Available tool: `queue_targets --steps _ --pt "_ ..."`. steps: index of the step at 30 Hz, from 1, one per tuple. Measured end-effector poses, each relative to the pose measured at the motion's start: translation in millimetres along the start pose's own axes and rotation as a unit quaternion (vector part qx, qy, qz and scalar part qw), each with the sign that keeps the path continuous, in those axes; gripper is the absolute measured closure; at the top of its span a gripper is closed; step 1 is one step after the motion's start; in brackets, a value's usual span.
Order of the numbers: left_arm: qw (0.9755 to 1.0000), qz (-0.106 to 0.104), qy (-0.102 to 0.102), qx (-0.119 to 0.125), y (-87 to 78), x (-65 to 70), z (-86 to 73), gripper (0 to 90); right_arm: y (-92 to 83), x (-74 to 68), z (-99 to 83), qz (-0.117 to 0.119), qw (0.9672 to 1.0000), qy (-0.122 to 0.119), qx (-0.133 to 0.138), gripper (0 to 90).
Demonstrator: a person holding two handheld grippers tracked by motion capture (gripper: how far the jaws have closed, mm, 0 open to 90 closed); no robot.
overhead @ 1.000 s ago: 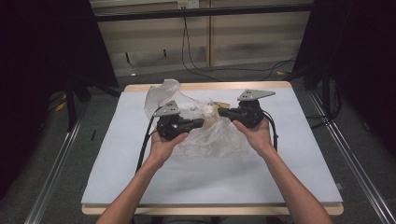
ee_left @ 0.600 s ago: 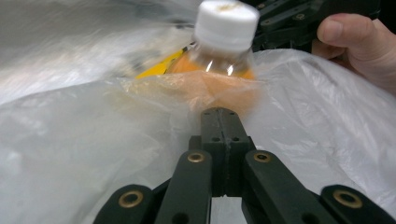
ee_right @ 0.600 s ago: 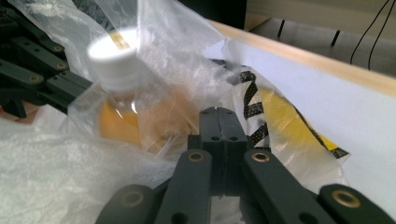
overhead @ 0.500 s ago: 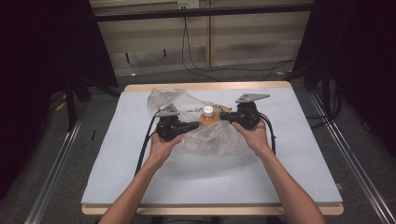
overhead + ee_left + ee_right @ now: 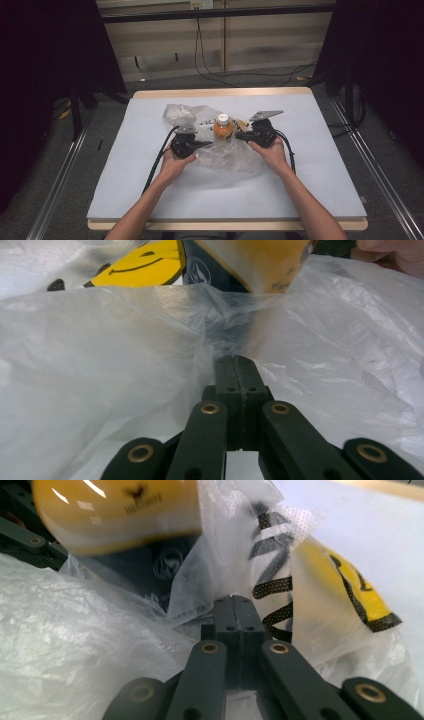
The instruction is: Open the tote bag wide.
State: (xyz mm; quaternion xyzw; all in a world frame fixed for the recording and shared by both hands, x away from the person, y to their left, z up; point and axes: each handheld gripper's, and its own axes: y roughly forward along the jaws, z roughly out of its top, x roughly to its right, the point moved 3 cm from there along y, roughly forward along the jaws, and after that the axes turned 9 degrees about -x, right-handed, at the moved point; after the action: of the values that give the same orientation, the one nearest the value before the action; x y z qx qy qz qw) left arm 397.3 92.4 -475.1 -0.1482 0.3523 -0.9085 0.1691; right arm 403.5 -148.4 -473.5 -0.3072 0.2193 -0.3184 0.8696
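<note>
With both jaws clamped on the bag (image 5: 222,152) mid-table, the left gripper (image 5: 202,144) at the bottle's (image 5: 223,126) 9 o'clock and the right gripper (image 5: 243,134) at 3, both sides should be lowered evenly so the bottle is kept upright.

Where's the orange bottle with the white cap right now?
In the high view, the orange bottle with the white cap stands mid-table inside the clear plastic bag, between the left gripper and the right gripper.

A pale sheet covers the wooden bench (image 5: 300,92); behind it, a beige wall (image 5: 270,35) with dangling black cables (image 5: 205,55), grey floor (image 5: 120,107), dark curtains (image 5: 45,45) either side
</note>
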Motion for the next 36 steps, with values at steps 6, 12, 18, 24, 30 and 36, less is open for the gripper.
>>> queue_targets --steps 6,12,18,24,30,36 --pt "0.9995 0.002 -0.001 -0.033 14.8 0.4 -13.1 90.0 8.6 4.0 -9.5 -0.001 0.9998 0.002 -0.02 90.0" --pt "0.9981 0.012 0.01 -0.06 16.2 1.8 -21.8 90.0 17.5 11.8 -17.9 -0.003 0.9989 0.015 -0.045 90.0" --pt "0.9976 0.01 0.005 -0.069 14.4 -0.6 -29.8 90.0 25.1 19.4 -25.1 -0.004 0.9981 0.024 -0.057 90.0" --pt "0.9969 0.007 0.004 -0.078 6.6 8.3 -37.9 90.0 19.5 33.5 -27.5 -0.024 0.9977 0.035 -0.053 90.0" --pt "0.9975 -0.001 -0.002 -0.07 1.9 20.0 -45.3 90.0 15.7 43.0 -29.2 -0.038 0.9972 0.044 -0.047 90.0" --pt "0.9966 -0.013 0.016 -0.08 -5.8 30.6 -52.9 90.0 14.3 51.1 -29.1 -0.047 0.9966 0.052 -0.042 90.0"
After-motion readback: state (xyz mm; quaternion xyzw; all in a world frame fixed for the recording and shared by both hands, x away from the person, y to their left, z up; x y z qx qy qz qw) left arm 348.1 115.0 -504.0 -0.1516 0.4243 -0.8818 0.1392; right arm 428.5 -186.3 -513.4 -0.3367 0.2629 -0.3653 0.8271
